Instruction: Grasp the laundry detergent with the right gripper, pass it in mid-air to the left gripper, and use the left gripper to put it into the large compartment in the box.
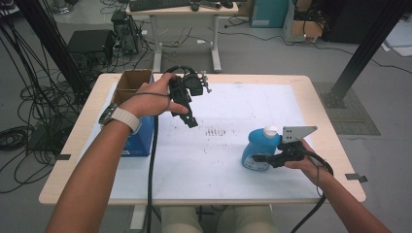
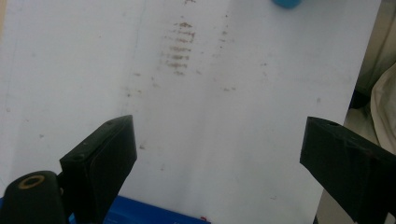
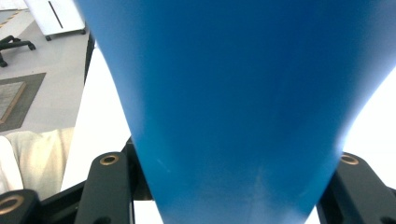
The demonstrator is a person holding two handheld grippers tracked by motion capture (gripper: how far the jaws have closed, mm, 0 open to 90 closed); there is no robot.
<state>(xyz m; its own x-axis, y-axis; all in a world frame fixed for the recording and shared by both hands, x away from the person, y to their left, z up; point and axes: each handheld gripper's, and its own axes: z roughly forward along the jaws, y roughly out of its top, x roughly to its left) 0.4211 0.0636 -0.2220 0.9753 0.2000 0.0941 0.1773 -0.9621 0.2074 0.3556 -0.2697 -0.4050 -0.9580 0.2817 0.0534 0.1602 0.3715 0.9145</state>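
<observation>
A blue bottle (image 1: 260, 148) with a white cap (image 1: 270, 130) stands at the right of the white sheet (image 1: 214, 160). My right gripper (image 1: 258, 158) is shut on the bottle's lower body from the right side. In the right gripper view the blue bottle (image 3: 233, 93) sits tight between both jaws of the right gripper (image 3: 229, 177). My left gripper (image 1: 191, 121) hangs above the middle-left of the sheet, pointing down and right. Seen from the left gripper view, the left gripper (image 2: 219, 140) is open wide with nothing between its fingers, and the bottle's edge (image 2: 286, 3) lies far ahead.
A blue box (image 1: 141, 138) lies at the table's left under my left forearm, with an open cardboard box (image 1: 132, 80) behind it. Brown smudges (image 1: 216, 131) mark the sheet's middle. The wooden table edge (image 1: 335, 145) runs close to the right hand.
</observation>
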